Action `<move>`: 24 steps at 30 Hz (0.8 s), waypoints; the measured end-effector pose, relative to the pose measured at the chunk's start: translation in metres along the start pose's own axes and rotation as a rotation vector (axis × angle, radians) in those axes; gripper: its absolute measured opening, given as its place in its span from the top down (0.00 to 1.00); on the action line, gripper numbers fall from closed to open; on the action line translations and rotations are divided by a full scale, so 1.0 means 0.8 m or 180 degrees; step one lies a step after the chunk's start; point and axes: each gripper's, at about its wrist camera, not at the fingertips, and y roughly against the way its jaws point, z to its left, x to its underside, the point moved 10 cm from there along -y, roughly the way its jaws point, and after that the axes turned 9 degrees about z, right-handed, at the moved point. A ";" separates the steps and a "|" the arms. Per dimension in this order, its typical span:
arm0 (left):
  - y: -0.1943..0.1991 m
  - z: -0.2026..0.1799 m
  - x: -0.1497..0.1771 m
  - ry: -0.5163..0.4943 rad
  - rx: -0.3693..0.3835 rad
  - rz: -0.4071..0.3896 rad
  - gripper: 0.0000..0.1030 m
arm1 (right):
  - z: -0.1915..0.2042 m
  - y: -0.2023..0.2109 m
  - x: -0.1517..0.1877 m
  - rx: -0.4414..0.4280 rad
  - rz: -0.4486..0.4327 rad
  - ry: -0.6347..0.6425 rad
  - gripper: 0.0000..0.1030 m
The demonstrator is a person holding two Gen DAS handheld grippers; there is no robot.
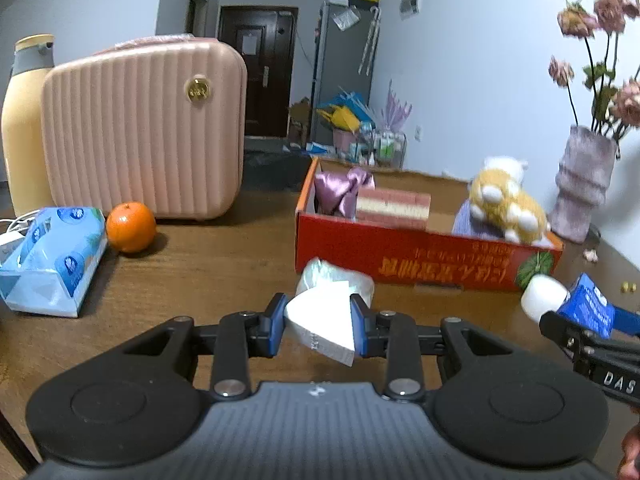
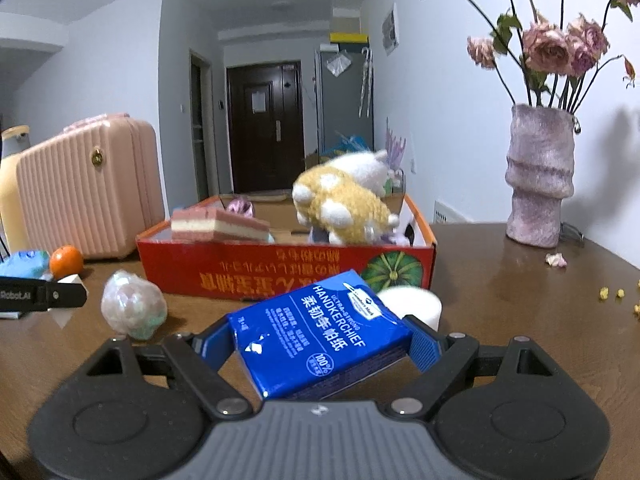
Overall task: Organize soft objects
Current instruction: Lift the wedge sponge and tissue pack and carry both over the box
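My left gripper is shut on a white wedge of foam, held a little above the brown table. Just beyond it lies a pale iridescent soft ball, which also shows in the right wrist view. My right gripper is shut on a tilted blue handkerchief pack. A white round sponge sits right behind the pack. The red cardboard box ahead holds a pink layered sponge, a yellow-and-white plush toy and a purple satin piece.
On the left of the table stand a pink ribbed case, an orange, a blue tissue pack and a yellow bottle. A purple vase of dried roses stands at the right, with petals and crumbs near it.
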 end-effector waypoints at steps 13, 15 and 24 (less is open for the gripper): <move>0.010 -0.011 -0.046 0.0257 0.0090 -0.0296 0.67 | 0.019 0.018 -0.025 0.0009 -0.0452 0.0100 0.16; 0.010 -0.014 -0.052 0.0284 0.0096 -0.0334 0.67 | 0.023 0.019 -0.029 0.0020 -0.0509 0.0134 0.16; 0.001 -0.029 -0.079 0.0374 0.0128 -0.0471 0.67 | 0.038 0.010 -0.043 -0.0015 -0.0627 0.0144 0.16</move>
